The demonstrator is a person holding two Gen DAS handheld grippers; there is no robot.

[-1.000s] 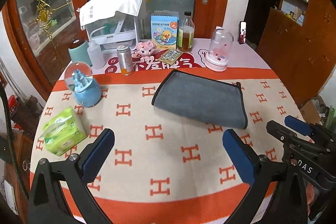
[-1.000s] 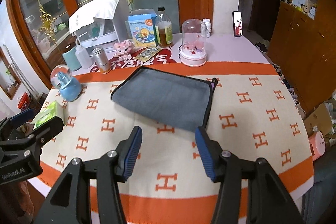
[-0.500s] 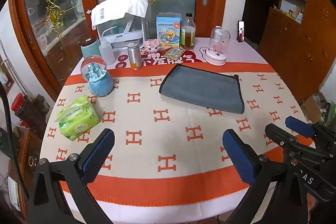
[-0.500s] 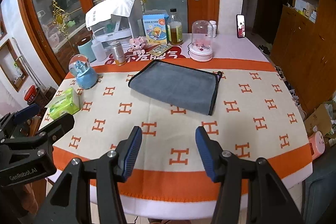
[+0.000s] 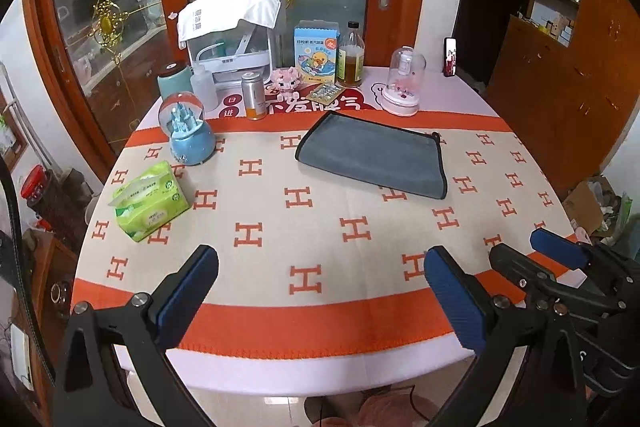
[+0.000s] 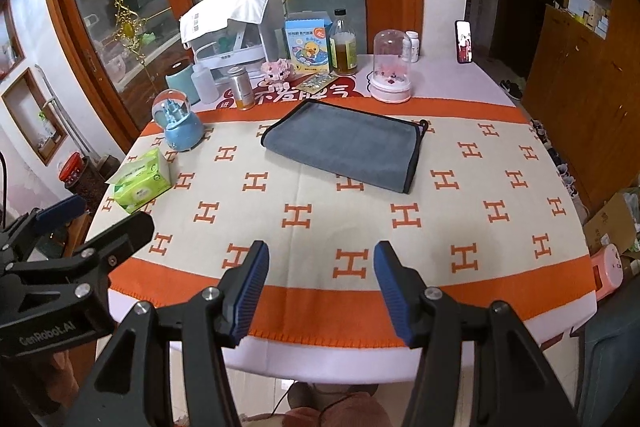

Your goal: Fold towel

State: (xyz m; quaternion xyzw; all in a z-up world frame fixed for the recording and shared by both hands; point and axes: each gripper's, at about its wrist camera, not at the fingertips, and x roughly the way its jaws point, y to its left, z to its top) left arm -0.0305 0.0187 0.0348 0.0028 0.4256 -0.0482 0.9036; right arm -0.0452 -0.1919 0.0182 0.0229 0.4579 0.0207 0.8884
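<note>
A grey towel (image 5: 374,155) with black trim lies folded flat on the far middle of the round table; it also shows in the right wrist view (image 6: 344,145). My left gripper (image 5: 320,267) is open and empty, held near the table's front edge, well short of the towel. My right gripper (image 6: 320,267) is open and empty, also near the front edge. The right gripper shows at the lower right of the left wrist view (image 5: 560,267), and the left gripper at the lower left of the right wrist view (image 6: 60,227).
The table wears an orange and cream cloth (image 5: 304,227) with H marks. A green tissue pack (image 5: 150,201) and blue snow globe (image 5: 188,131) stand left. Bottles, a box (image 5: 316,53) and a glass dome (image 5: 404,83) line the back. Wooden cabinets (image 5: 560,87) stand right.
Both grippers have pulled back from the towel toward the table's front edge; the table and towel look smaller and farther. The towel has not moved. Both stay open.
</note>
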